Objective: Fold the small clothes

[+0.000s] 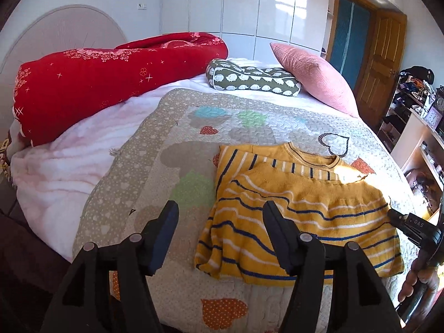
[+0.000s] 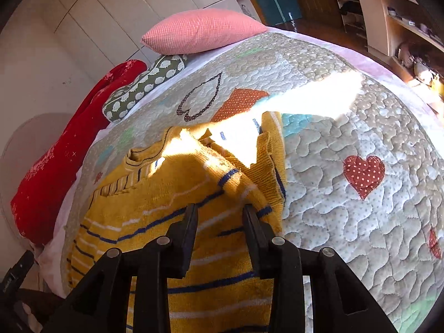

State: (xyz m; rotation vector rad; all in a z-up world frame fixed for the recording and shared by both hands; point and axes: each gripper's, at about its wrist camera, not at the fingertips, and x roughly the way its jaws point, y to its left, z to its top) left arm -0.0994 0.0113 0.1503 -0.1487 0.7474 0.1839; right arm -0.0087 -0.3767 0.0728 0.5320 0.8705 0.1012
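Observation:
A yellow knit sweater [image 1: 299, 211] with blue and white stripes lies on the patchwork quilt [image 1: 166, 144], its lower half doubled up over the chest, collar toward the pillows. My left gripper [image 1: 220, 217] hovers open above the sweater's left edge, with nothing between its fingers. In the right wrist view the right gripper [image 2: 220, 211] stands partly open just over the sweater [image 2: 166, 194] near its right side fold; the pads do not press on the fabric. The right gripper's body [image 1: 410, 222] and the hand [image 1: 416, 277] holding it show at the left view's right edge.
A rolled red duvet [image 1: 83, 88] and a white plush blanket [image 1: 69, 161] take up the bed's left side. A green patterned pillow [image 1: 249, 79] and a pink cushion [image 1: 313, 77] lie at the head. Cluttered shelves [image 1: 416, 111] stand right of the bed.

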